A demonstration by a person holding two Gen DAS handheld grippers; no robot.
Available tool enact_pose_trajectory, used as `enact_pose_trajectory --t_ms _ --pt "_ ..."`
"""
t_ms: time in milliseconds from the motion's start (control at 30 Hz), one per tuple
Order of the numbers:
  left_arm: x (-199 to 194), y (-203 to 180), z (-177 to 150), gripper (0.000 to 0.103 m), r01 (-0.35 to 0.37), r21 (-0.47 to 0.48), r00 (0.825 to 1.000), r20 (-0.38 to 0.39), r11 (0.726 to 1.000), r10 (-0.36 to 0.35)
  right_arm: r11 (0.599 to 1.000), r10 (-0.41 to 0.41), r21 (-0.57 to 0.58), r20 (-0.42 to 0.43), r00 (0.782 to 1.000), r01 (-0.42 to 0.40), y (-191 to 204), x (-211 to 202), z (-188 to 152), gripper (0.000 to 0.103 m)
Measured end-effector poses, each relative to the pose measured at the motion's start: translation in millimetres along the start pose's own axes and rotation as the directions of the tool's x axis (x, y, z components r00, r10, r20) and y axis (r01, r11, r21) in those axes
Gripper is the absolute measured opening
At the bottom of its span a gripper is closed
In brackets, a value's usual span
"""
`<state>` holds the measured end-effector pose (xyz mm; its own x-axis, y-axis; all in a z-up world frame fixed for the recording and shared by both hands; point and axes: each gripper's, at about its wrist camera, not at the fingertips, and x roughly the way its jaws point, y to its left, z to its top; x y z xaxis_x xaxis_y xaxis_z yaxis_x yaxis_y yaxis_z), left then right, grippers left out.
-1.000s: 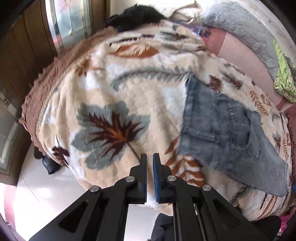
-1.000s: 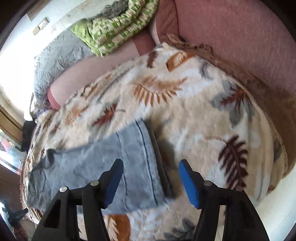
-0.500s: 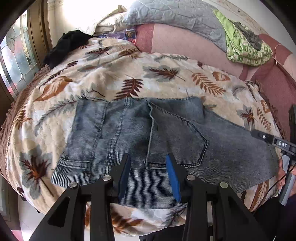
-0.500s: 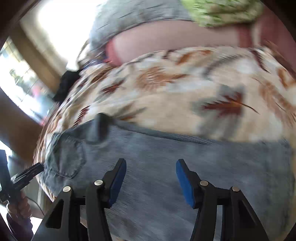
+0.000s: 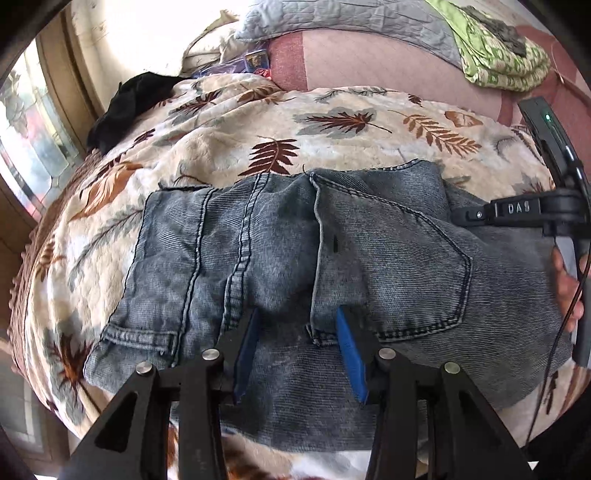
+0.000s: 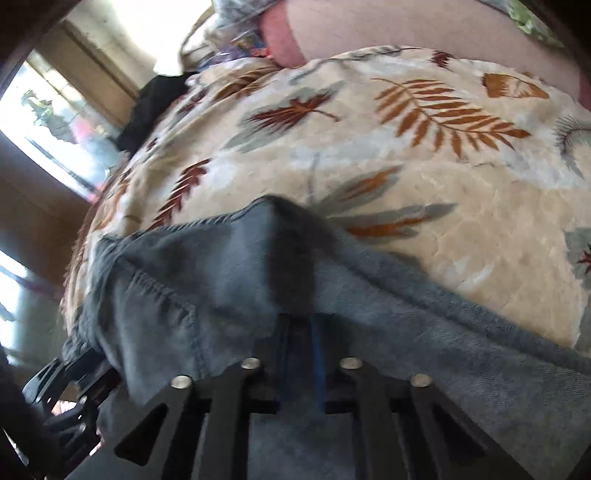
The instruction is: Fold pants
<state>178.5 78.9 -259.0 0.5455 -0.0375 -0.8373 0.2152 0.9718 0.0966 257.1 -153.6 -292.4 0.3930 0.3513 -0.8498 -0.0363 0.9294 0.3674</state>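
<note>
Jeans [image 5: 332,258] lie partly folded on the leaf-print blanket [image 5: 258,122] of the bed, directly under both grippers.

Right gripper [image 6: 301,332]: jaws have just been closing and now sit together, clamped on a raised fold of denim that peaks just ahead of the fingers. The view is blurred, so I cannot tell how many layers are caught.

Left gripper [image 5: 295,332]: jaws have just been opening and stand apart above the waistband end, straddling a loose folded edge beside the back pocket [image 5: 399,273], not pressing on cloth.

Step in hand, as I judge it: secure the second corner. The left should drop onto that edge and bite both layers before anything lifts; then raise both sides evenly so the fold lands square.

Around: black garment [image 5: 129,107] far ahead-left, grey quilt [image 5: 351,18] and green cloth [image 5: 498,59] far ahead on the pink bedding. All lie well apart from the jeans. Only the plush blanket may drag.
</note>
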Motion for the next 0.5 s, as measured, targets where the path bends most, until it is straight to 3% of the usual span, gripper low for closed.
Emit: enact_pose_trajectory --t_ms 100,200,333,500 --pt "12 8 8 0.047 0.034 -0.027 0.999 -0.019 0.999 -0.034 0.998 0.013 0.064 -0.012 1.000 -0.012 -15 5 10 0.000" --pt "22 16 15 0.047 0.065 -0.061 0.997 -0.041 0.996 -0.068 0.998 -0.028 0.050 -0.005 1.000 0.028 -11 5 17 0.000" --pt "15 15 15 0.047 0.061 -0.071 0.996 -0.054 0.996 -0.065 0.996 -0.041 0.086 0.062 0.997 0.035 -12 -3 18 0.000" --pt "-11 13 -5 0.047 0.079 -0.044 0.996 -0.033 0.996 -0.081 0.993 -0.056 0.114 0.146 0.988 0.039 -37 -45 -3 0.005"
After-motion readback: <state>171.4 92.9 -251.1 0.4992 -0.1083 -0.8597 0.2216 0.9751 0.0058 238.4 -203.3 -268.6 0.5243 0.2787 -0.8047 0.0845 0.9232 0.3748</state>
